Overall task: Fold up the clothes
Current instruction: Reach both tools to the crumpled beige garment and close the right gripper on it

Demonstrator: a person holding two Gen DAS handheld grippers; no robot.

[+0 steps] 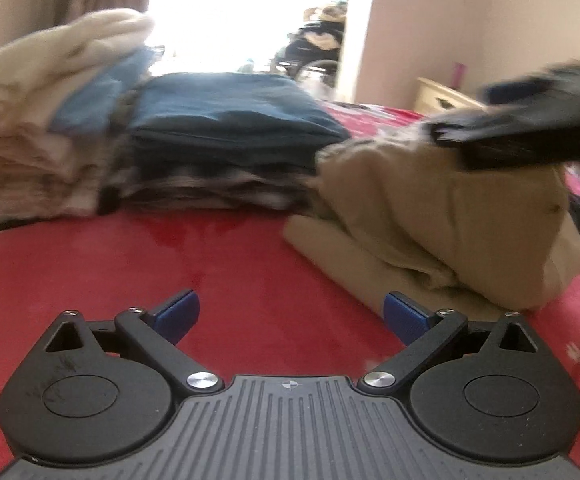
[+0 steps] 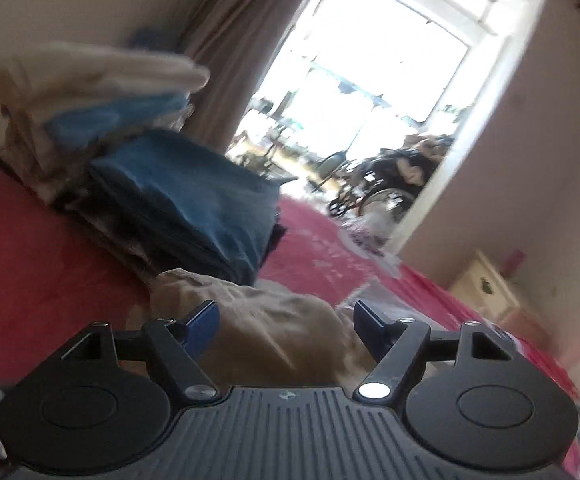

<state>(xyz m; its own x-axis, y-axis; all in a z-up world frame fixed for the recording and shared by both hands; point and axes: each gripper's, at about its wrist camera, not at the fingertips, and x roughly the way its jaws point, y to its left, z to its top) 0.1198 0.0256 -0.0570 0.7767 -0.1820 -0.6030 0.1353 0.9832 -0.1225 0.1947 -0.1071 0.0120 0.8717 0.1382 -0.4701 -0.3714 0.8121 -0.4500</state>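
The left gripper (image 1: 291, 316) stands wide apart over the red bedcover (image 1: 90, 272), holding nothing. The right gripper (image 2: 286, 326) is also apart, empty, above the folded beige garment (image 1: 442, 216), beside the stack of folded clothes (image 1: 226, 136).

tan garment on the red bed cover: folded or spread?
Folded, loosely. The tan fabric garment sits in a compact bundle with layered edges at its near side, beside the stack topped by dark blue cloth.
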